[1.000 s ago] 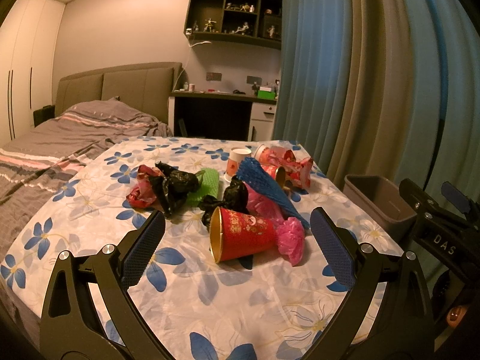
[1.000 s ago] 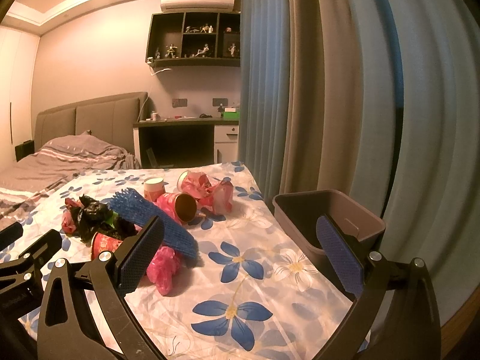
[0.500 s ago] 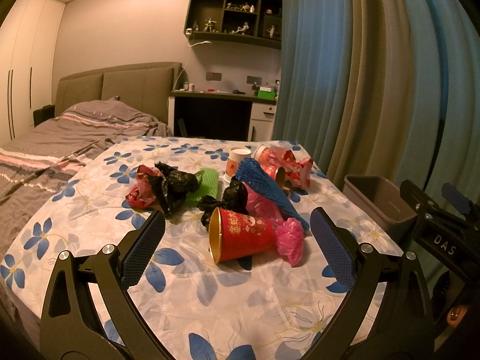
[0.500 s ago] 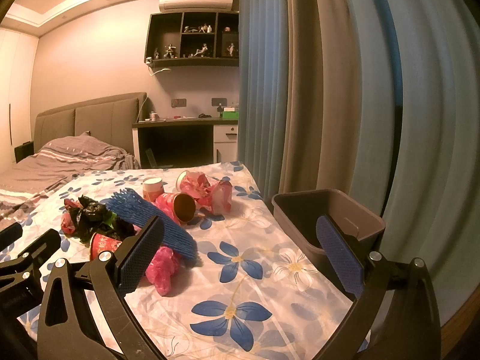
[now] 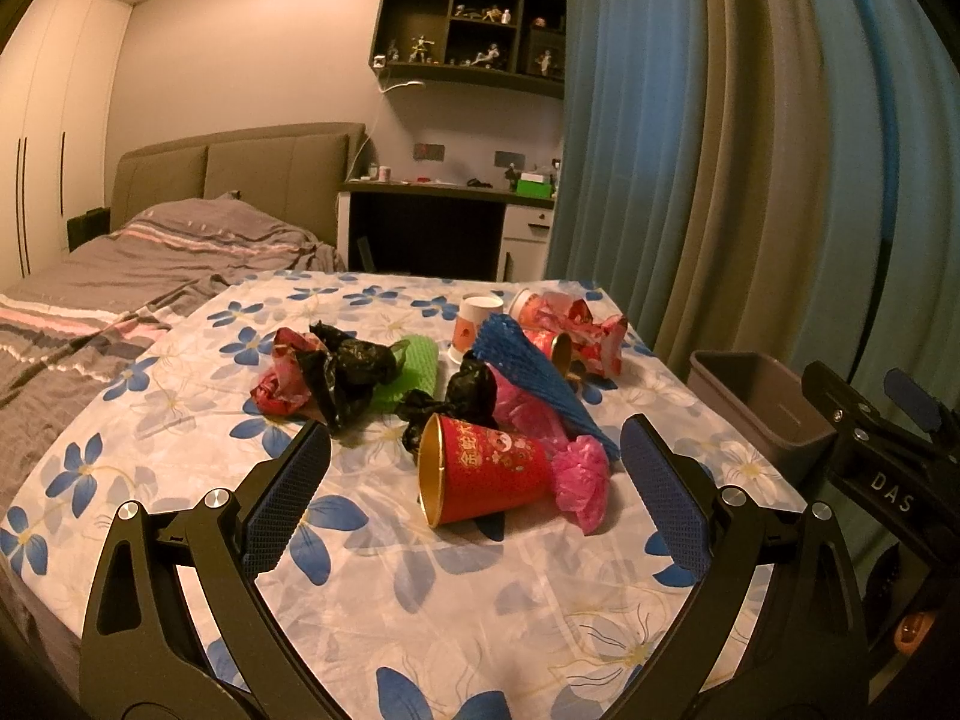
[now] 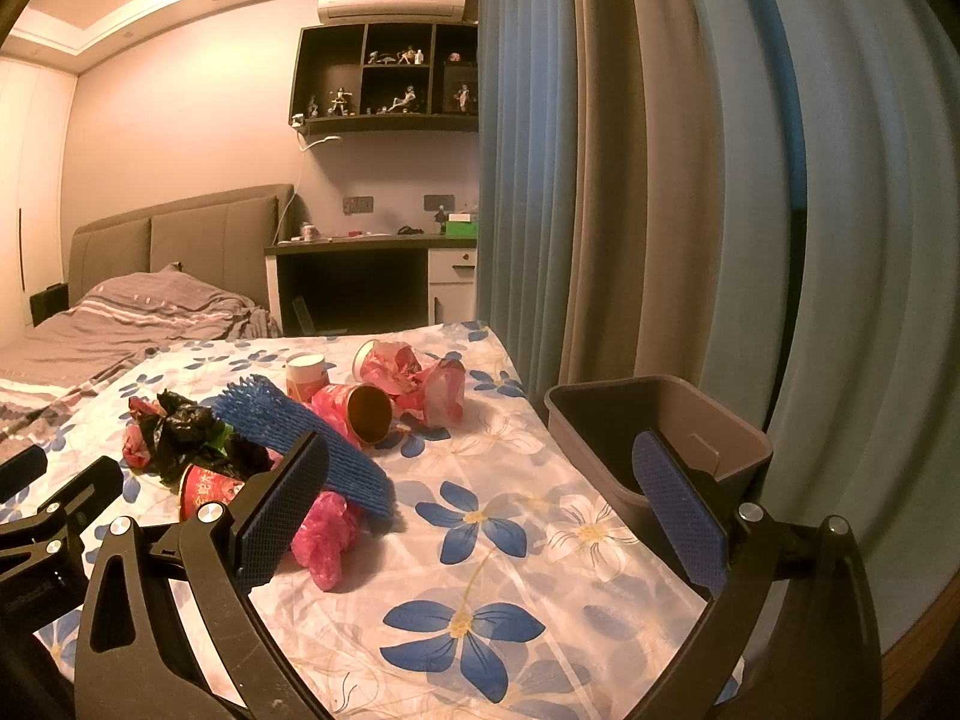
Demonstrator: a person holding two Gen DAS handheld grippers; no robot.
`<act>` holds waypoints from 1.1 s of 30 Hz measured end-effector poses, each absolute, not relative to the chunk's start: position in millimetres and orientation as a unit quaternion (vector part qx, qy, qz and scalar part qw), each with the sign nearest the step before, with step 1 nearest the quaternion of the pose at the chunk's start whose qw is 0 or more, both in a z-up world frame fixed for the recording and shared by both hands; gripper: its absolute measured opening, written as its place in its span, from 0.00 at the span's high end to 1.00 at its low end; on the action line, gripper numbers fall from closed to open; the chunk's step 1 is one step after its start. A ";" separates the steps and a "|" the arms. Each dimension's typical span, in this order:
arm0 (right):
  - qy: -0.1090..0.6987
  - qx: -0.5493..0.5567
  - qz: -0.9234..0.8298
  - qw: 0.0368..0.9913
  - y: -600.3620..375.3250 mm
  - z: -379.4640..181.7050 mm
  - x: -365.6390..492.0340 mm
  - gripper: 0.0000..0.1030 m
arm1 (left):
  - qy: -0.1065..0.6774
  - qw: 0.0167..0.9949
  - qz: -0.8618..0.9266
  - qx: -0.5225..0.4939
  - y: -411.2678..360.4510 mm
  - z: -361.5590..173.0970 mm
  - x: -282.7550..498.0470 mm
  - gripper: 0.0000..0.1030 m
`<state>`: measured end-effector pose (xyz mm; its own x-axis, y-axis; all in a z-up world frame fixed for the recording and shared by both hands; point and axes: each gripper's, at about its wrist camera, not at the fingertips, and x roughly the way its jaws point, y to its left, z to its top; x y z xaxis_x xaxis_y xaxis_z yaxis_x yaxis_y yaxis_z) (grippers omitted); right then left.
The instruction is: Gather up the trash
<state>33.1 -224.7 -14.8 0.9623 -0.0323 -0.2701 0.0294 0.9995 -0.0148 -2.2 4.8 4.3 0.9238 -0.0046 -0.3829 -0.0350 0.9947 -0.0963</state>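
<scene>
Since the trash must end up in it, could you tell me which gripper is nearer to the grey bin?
Right. The right gripper has one finger directly in front of the bin, at its near wall. The left gripper faces the red cup, with the bin off to its right.

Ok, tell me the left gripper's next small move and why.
Probably ease the left gripper forward and down around the red cup. It is open and empty, and the cup lies on its side nearest, between its fingers, with the bin waiting right.
</scene>
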 end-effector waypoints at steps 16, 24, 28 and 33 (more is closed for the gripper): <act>0.138 -0.005 -0.015 0.990 -223.9 -17.2 36.5 0.05 | 0.195 0.979 0.008 -0.051 4.3 3.4 -1.7 0.07; 0.141 -0.004 -0.013 0.990 -225.0 -15.2 36.7 0.05 | 0.195 0.979 0.007 -0.051 5.3 4.2 -2.3 0.07; 0.142 -0.004 -0.013 0.990 -219.5 -25.0 39.3 0.05 | 0.196 0.979 0.007 -0.052 4.4 3.4 -1.8 0.07; 0.143 -0.003 -0.006 0.990 -217.5 -26.3 39.0 0.05 | 0.195 0.979 0.007 -0.052 4.7 3.5 -2.1 0.07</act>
<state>39.0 -217.5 -26.3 0.9590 -0.0133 -0.2831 0.0117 0.9999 -0.0074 -2.1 4.7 3.5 0.9241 -0.0068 -0.3820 -0.0339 0.9944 -0.0997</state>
